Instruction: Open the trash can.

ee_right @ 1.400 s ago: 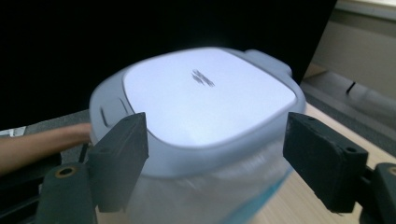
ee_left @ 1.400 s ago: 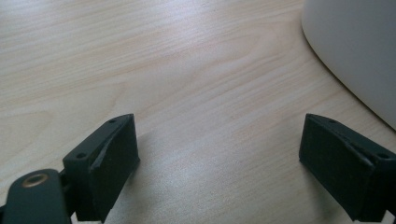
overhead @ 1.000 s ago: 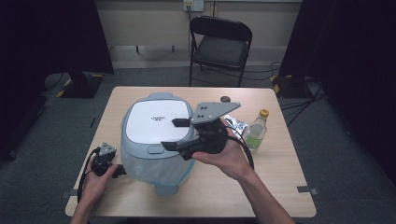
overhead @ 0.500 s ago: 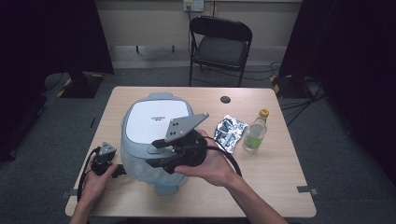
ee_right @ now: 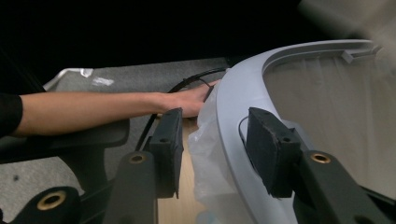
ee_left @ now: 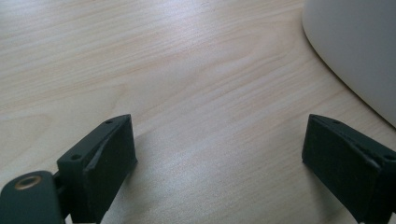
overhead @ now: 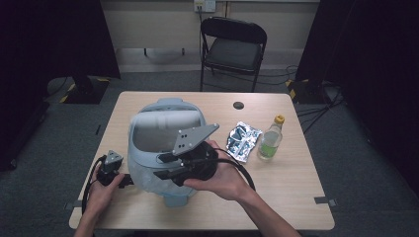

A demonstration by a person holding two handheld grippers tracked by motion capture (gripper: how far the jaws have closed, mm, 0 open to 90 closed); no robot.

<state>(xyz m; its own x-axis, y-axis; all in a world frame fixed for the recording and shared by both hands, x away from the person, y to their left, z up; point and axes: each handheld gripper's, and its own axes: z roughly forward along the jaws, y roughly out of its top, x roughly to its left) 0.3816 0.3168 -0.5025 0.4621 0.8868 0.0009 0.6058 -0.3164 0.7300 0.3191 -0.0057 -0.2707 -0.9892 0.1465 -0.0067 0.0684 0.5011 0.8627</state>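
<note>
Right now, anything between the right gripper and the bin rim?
Nothing visible. The right gripper straddles the grey bin rim, its jaws just closing; one finger is outside by the clear liner, the other inside.

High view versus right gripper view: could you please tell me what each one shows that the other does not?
The high view adds the chair, the bottle and the foil pouch. The right gripper view adds a close look at the right gripper: jaws astride the rim and bag, just closing, not yet pressing. Shared: the bin, the left hand and the table.
</note>
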